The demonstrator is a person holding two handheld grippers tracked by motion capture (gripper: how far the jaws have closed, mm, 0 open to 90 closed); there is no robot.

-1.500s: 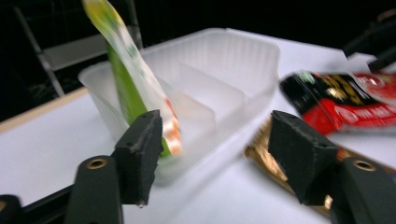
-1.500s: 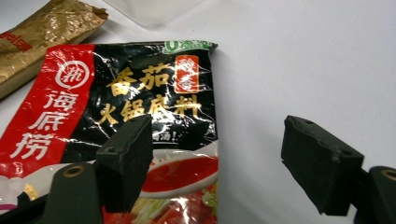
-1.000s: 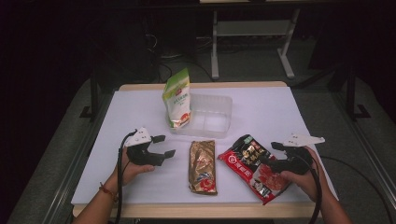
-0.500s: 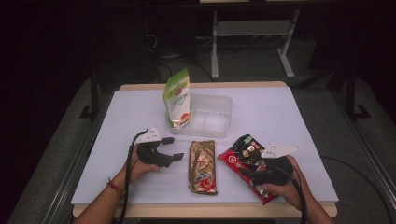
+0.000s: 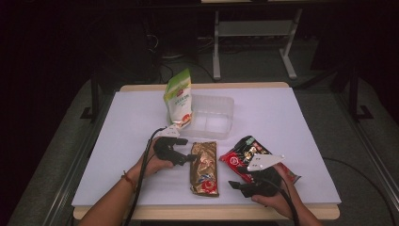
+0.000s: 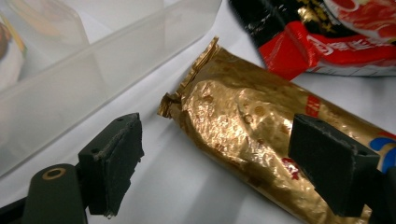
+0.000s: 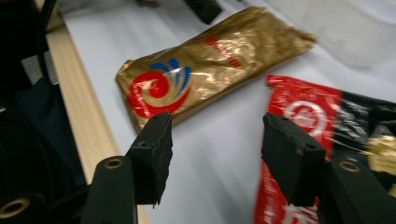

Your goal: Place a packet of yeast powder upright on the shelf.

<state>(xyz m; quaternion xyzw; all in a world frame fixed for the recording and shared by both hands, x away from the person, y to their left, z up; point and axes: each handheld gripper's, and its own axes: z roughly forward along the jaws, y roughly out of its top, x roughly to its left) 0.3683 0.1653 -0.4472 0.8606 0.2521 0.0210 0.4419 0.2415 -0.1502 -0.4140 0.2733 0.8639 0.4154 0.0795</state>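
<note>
A gold foil packet [image 5: 203, 167] lies flat on the white table [image 5: 282, 122], with a red and black snack packet [image 5: 249, 153] to its right. My left gripper [image 5: 188, 158] points right at the gold packet's far end. In the left gripper view the gold packet [image 6: 252, 126] lies between the jaws of the left gripper [image 6: 222, 170], which is open and has just been opening; the pads do not press on it. My right gripper [image 5: 236, 184] points left over the red packet's near end. The right gripper [image 7: 222, 158] is open and has just been closing over bare table, between the gold packet [image 7: 205, 70] and the red packet [image 7: 303, 112].
A green and white pouch [image 5: 179, 100] stands upright at the back, against a clear plastic tray [image 5: 221, 106] with two compartments. The tray wall [image 6: 93, 79] is close beside my left gripper. The table's wooden front edge [image 5: 211, 213] runs just below my right hand.
My left gripper has moved right, up to the gold packet. My right gripper has moved left and nearer the front edge, from the red packet's right side to its near end, its jaws narrower.
</note>
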